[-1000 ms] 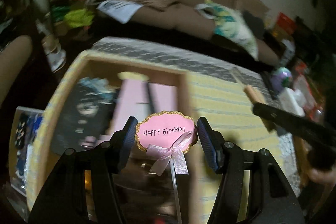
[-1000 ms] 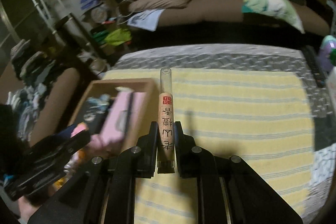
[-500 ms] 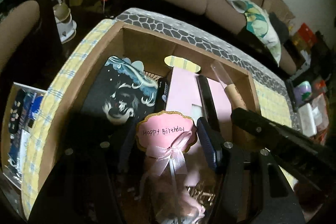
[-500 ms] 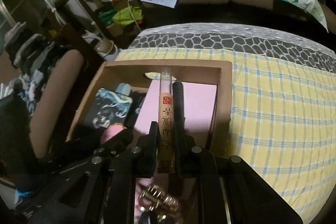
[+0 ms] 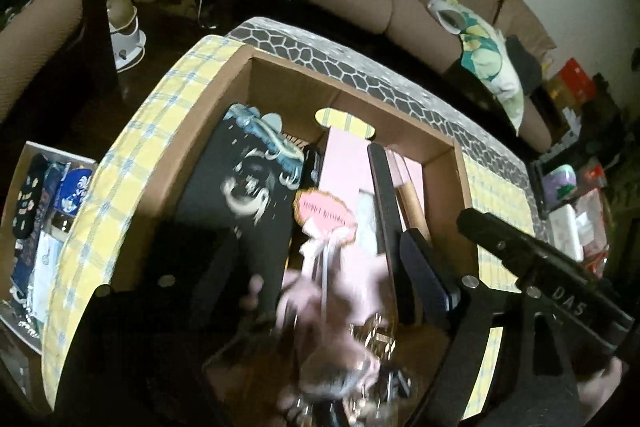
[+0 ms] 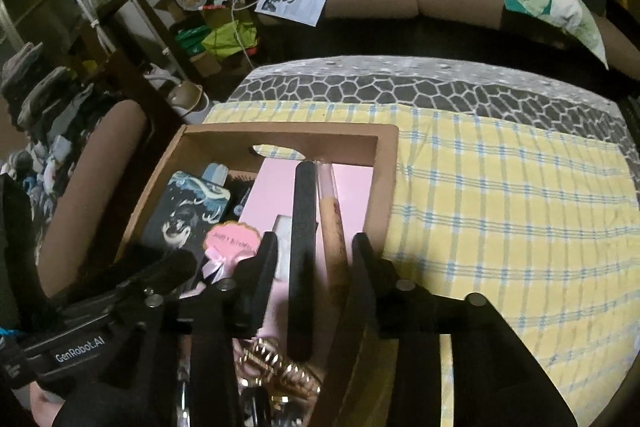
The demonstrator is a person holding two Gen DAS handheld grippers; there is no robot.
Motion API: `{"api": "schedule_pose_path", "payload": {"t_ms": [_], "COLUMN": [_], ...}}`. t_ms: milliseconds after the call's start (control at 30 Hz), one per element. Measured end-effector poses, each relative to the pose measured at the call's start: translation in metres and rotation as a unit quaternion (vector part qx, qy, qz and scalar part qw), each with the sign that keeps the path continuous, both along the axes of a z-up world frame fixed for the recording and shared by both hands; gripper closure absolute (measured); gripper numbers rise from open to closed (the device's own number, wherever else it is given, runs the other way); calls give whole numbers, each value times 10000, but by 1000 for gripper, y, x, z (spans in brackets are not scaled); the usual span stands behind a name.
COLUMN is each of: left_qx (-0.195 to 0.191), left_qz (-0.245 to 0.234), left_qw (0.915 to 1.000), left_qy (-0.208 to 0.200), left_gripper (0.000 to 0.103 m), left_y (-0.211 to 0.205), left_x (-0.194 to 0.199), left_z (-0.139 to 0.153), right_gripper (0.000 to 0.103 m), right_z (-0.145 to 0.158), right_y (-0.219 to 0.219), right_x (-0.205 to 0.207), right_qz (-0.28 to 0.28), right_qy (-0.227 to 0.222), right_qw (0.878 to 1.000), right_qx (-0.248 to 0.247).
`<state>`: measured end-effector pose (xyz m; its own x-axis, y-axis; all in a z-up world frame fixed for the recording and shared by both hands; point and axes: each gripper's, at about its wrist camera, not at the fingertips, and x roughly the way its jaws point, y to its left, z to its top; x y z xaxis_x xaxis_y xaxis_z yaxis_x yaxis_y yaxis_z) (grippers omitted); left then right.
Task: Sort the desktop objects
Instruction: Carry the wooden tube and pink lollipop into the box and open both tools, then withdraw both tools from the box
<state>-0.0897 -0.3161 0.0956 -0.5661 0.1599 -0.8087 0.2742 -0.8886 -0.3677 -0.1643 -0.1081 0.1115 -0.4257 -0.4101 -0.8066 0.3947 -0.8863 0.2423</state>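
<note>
Left wrist view, left gripper (image 5: 320,291): fingers stood spread, gripping nothing; only the right finger (image 5: 424,279) showed clearly, the other lost in shadow.
Left wrist view, birthday topper (image 5: 325,215): pink card with bow on a thin stick, lying loose in the cardboard box (image 5: 352,91), just ahead of the fingers and between them; blurred.
Left wrist view, neighbours: dark printed case (image 5: 244,195) ahead of the left finger; black strip (image 5: 382,195) and wooden tube (image 5: 412,199) ahead of the right finger.
Left wrist view, right gripper (image 5: 536,267): crossing in beyond the right finger, near it.

Right wrist view, right gripper (image 6: 314,251): fingers wide apart, empty.
Right wrist view, wooden tube (image 6: 332,223): lying in the box between the fingers, touching neither, clear end toward the far wall, beside the black strip (image 6: 302,227) on the pink sheet (image 6: 352,179).
Right wrist view, topper (image 6: 232,241): just outside the left finger.

Step in hand (judgement): both items appeared released; a good finish would lift each gripper straight up, fingers kept apart.
Edges: box wall (image 6: 384,179) close outside the right finger; grippers crowded together.
Open room: yellow checked cloth (image 6: 500,207) on the bench, beyond the right finger.
</note>
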Motion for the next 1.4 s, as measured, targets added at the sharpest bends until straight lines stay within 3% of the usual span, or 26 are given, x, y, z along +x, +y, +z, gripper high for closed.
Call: {"api": "schedule_pose_path", "payload": {"t_ms": [267, 367, 433, 467, 733, 1067, 1233, 1400], "left_qx": [-356, -491, -554, -558, -780, -1027, -1142, -1255], "left_qz": [-37, -63, -75, -84, -307, -564, -614, -614], "left_qw": [9993, 9988, 9984, 9983, 9961, 9919, 9896, 9886], "left_qy": [55, 67, 100, 151, 264, 482, 622, 566], "left_gripper": [20, 20, 10, 1, 0, 0, 0, 0], "left_y": [2, 3, 4, 5, 28, 79, 106, 127], "left_x": [48, 65, 78, 86, 134, 190, 218, 237], "left_z": [28, 36, 41, 44, 55, 57, 42, 12], "right_gripper": [33, 14, 1, 0, 0, 0, 0, 0], "right_z": [16, 20, 22, 22, 24, 20, 8, -22], "right_y": [7, 12, 17, 18, 34, 80, 110, 138], "right_x": [44, 63, 77, 83, 134, 192, 223, 249], "right_qz": [16, -108, -189, -209, -252, -616, -893, -1179], "right_qy": [167, 242, 311, 324, 507, 622, 727, 671], "right_qw": [9996, 9993, 9988, 9986, 9956, 9935, 9901, 9864], "right_qx": [220, 271, 319, 358, 741, 728, 802, 923]}}
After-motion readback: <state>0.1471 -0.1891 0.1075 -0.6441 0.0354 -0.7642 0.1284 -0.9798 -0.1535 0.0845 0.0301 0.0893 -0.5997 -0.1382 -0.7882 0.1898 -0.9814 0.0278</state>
